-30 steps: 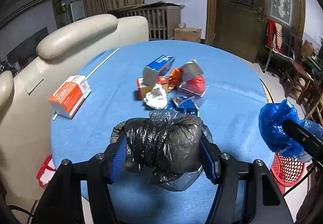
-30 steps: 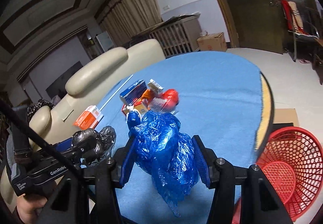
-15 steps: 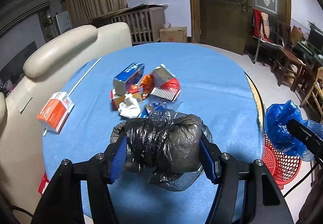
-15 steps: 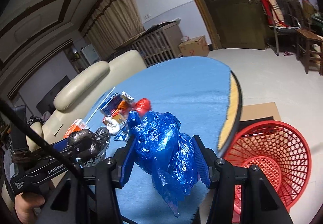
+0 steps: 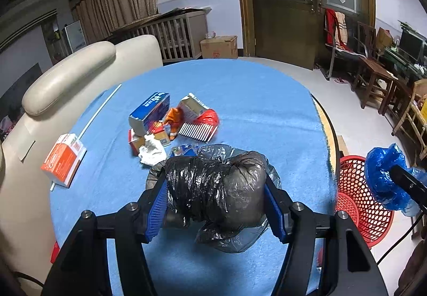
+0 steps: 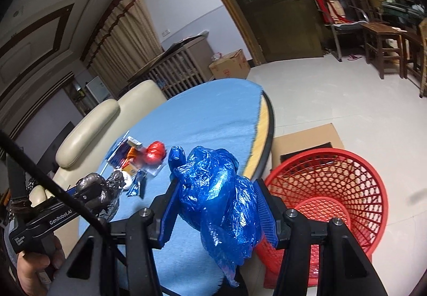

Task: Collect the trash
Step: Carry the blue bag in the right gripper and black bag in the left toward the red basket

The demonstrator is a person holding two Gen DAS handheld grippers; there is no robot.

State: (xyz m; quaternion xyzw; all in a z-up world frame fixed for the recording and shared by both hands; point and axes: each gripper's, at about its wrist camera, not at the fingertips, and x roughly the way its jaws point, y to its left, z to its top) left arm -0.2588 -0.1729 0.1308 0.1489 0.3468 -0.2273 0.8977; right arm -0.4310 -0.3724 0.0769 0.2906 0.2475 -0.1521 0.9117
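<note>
Room dimly and evenly lit, cool cast; no source is seen. Glare is picked up on the black bag (image 5: 216, 189) and blue bag (image 6: 218, 200). Strong fisheye bending and dark corners are noted. Right wrist view is slightly motion-blurred around the litter (image 6: 141, 160).

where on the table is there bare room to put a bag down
The far half of the blue table beyond the trash pile is bare, as is the right strip up to the table edge near the red basket. A smaller patch lies between the orange box and the pile. The middle is crowded.
</note>
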